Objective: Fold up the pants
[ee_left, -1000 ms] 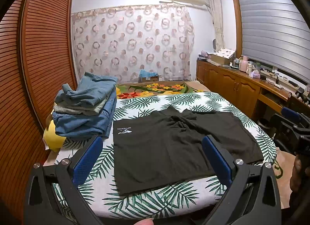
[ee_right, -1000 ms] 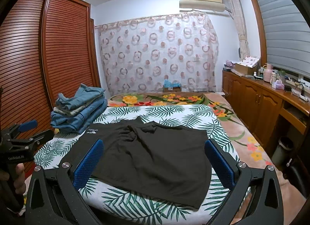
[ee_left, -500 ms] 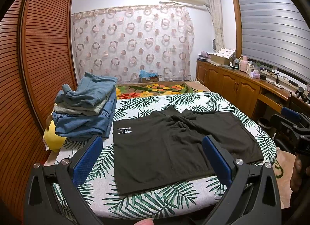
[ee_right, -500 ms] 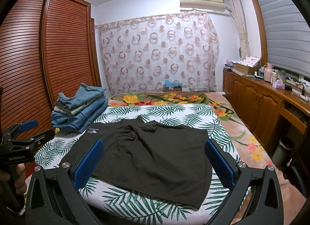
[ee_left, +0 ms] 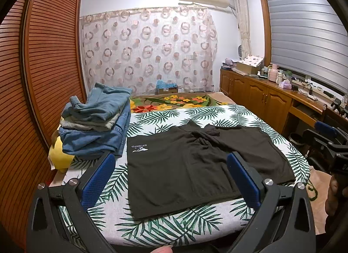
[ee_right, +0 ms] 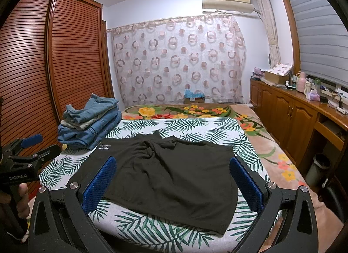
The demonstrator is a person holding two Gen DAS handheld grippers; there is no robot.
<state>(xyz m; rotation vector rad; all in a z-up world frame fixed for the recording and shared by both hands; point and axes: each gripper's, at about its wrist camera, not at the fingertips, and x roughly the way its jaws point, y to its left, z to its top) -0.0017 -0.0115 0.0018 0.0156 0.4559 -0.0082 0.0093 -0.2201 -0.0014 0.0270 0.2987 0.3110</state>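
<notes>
A pair of black shorts (ee_left: 191, 166) lies spread flat on the leaf-print bed cover (ee_left: 152, 226), waistband near me, a white logo at its far left corner. It also shows in the right wrist view (ee_right: 174, 176). My left gripper (ee_left: 171, 179) is open and empty, held above the bed's near edge over the shorts' left half. My right gripper (ee_right: 173, 182) is open and empty, above the near edge over the shorts' right half. Each gripper appears in the other's view, the right one (ee_left: 326, 142) and the left one (ee_right: 26, 152).
A pile of folded jeans (ee_left: 95, 126) and a yellow item (ee_left: 57, 155) sit at the bed's left side. A slatted wooden wardrobe (ee_left: 43, 78) stands on the left. Wooden cabinets (ee_left: 261, 98) with clutter line the right wall. A floral blanket (ee_left: 174, 101) lies beyond.
</notes>
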